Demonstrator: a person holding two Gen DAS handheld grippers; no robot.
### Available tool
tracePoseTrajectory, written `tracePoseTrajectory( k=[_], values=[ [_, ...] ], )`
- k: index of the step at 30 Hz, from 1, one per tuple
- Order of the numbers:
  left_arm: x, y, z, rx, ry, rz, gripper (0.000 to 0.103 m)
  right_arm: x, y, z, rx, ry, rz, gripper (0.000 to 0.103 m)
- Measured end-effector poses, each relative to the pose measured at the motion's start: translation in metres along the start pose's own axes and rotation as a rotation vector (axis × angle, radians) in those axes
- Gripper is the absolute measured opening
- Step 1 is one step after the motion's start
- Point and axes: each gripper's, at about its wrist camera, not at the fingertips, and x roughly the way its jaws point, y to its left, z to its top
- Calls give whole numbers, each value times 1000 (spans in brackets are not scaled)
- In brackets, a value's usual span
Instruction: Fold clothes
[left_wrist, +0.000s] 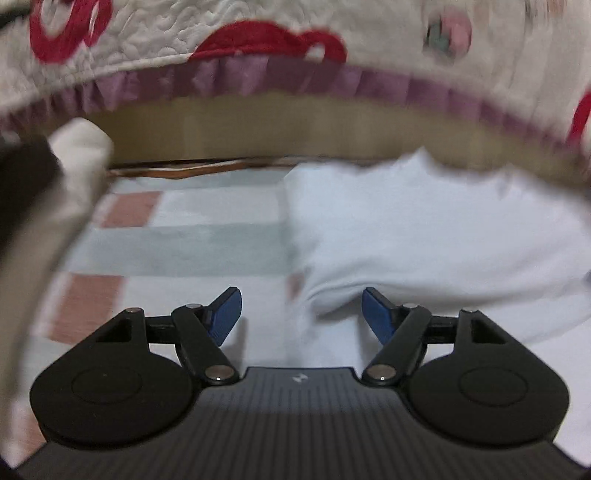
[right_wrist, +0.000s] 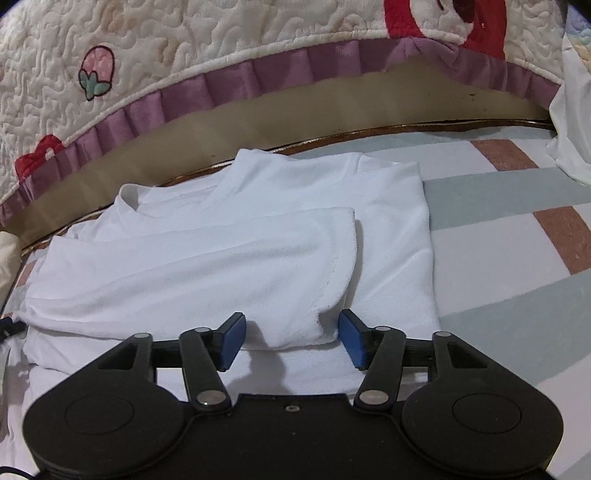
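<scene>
A white T-shirt (right_wrist: 229, 236) lies flat on the striped sheet (right_wrist: 498, 206), collar to the far left, with one sleeve folded across its body. My right gripper (right_wrist: 291, 338) is open just above the shirt's near edge. The folded sleeve's corner (right_wrist: 295, 328) lies between its blue pads (right_wrist: 232, 338), which do not press on it. In the blurred left wrist view the same white shirt (left_wrist: 424, 240) fills the right half. My left gripper (left_wrist: 301, 314) stands open at the shirt's left edge, a loose fold of cloth between its fingers, unpinched.
A cream quilted bedspread (right_wrist: 110, 92) with red motifs and a purple frill hangs behind, above a tan bed board (right_wrist: 295, 110). Another white cloth (right_wrist: 572, 129) hangs at the far right. A blurred white and dark shape (left_wrist: 55, 177) crosses the left wrist view's left side.
</scene>
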Motion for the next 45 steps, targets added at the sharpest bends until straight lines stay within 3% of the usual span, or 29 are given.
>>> tracePoseTrajectory(
  k=[3, 7, 8, 9, 11, 12, 14, 16, 18, 20, 21, 23, 28, 30, 31, 33, 35, 37, 38, 40, 41, 42, 43, 45],
  values=[
    [-6, -2, 4, -7, -42, -117, 72, -1, 4, -6, -49, -17, -8, 63],
    [5, -34, -12, 250, -58, -34, 72, 0, 14, -15, -219, -45, -30, 60],
    [9, -44, -18, 353, -62, 15, 74, -2, 17, -13, -267, -48, -45, 34],
    [12, -53, -23, 451, -68, 62, 78, -4, 20, -11, -314, -52, -59, 1],
    [7, -63, -29, 555, -98, 124, 79, -18, 19, -1, -314, -104, -85, 2],
    [6, -63, -27, 552, -100, 131, 79, -27, 16, 5, -282, -137, -96, 2],
    [5, -59, -22, 522, -97, 147, 76, -31, 4, 13, -248, -112, -110, 1],
    [6, -47, -17, 456, -83, 162, 58, -28, -6, 18, -225, -46, -114, 2],
    [5, -32, -10, 368, -62, 135, 19, -25, -15, 19, -170, 11, -92, 6],
    [4, -20, -2, 271, -42, 50, 11, -27, -23, 21, -60, 11, -64, 13],
    [4, -15, 0, 231, -34, 26, 10, -28, -28, 22, -5, 6, -52, 23],
    [5, -12, -1, 203, -6, 16, 10, -28, -37, 24, 101, 0, -30, 32],
    [9, -13, -3, 213, 49, -1, 15, -25, -52, 27, 326, -28, 97, 35],
    [6, -12, -1, 201, 57, -34, 37, -19, -54, 32, 345, -31, 100, 42],
    [2, -11, 2, 190, 46, -61, 42, -15, -51, 35, 327, -35, 90, 44],
    [-9, -11, 6, 175, -4, -110, 45, -5, -48, 41, 273, -32, 51, 57],
    [-15, -12, 10, 143, -67, -127, 46, 10, -45, 45, 224, -13, 23, 58],
    [-14, -12, 12, 75, -124, -178, 43, 21, -36, 45, 123, -26, 18, 43],
    [-12, -13, 11, 46, -149, -200, 43, 24, -24, 45, 3, -42, 11, 3],
    [-4, -14, 10, 20, -114, -208, 43, 25, -5, 45, -168, -78, -31, 4],
    [3, -14, 9, 12, -67, -209, 46, 22, -5, 47, -169, -93, -46, 4],
    [16, -12, 7, 2, 40, -207, 46, 19, -5, 49, -170, -109, -62, 4],
    [20, -7, 5, -43, 57, -212, 45, 18, -5, 51, -180, -116, -79, 4],
    [26, 2, 1, -128, 90, -223, 45, 23, -5, 50, -285, -59, -136, 3]
  ],
)
